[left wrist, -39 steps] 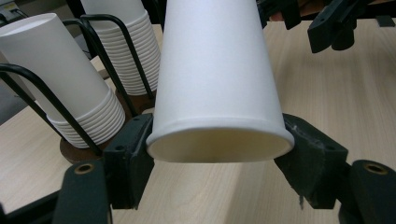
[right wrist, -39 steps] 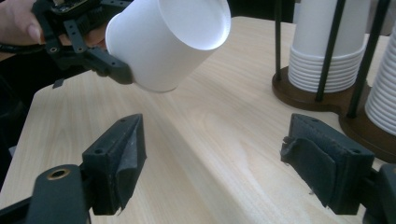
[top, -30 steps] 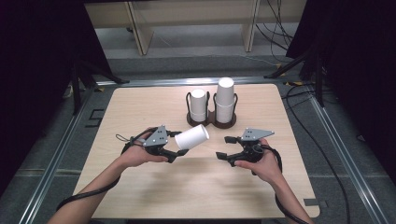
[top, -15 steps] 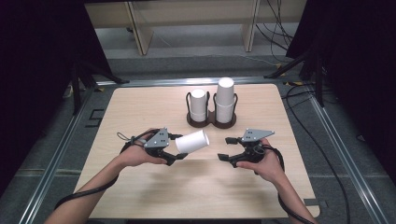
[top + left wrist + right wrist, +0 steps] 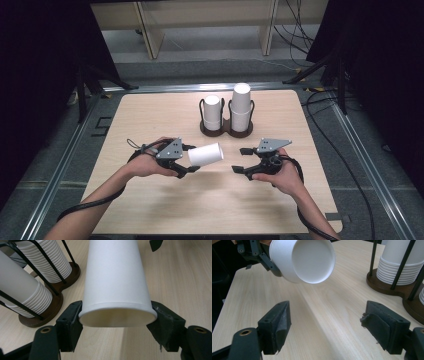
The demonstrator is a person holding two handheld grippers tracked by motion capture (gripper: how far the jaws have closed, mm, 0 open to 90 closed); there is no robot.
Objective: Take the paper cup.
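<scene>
The left hand-held gripper [image 5: 186, 162] is clamped on a single white paper cup [image 5: 205, 154], its jaws pressing either side of the cup just behind the rolled rim, as the left gripper view confirms [image 5: 117, 315]. The cup lies on its side, clear of the surface [image 5: 150, 120], near the middle and toward the near edge. Its long axis runs roughly parallel to the near edge, with the closed base pointing at the right hand-held gripper [image 5: 242, 161]. That gripper stands wide apart and holds nothing; in its own view the cup base [image 5: 310, 261] sits ahead of and above the gap between the jaws. The right hand is thus the nearer free one, and any hand-over appears to depend on closing that short gap along the cup's axis. The cup holder [image 5: 226, 131] with two stacks stands toward the far edge.
</scene>
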